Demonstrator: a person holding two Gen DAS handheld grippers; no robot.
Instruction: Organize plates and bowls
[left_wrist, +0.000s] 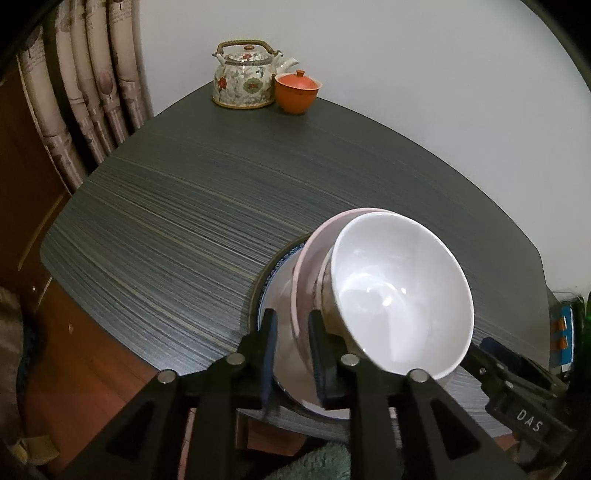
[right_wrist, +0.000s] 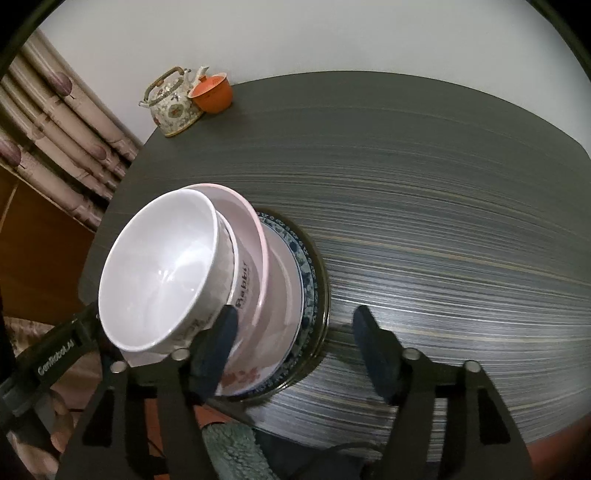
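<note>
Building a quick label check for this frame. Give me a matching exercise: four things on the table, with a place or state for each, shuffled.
Things:
1. white bowl
2. pink bowl
3. blue-patterned plate
4. orange lidded cup

Places or states:
A. near the bottom of the stack, under the bowls
B. top of the stack, tilted
C. far edge of the table, beside the floral teapot
D. directly under the top bowl, rim showing

Pairs: 1-B, 2-D, 3-A, 4-C
</note>
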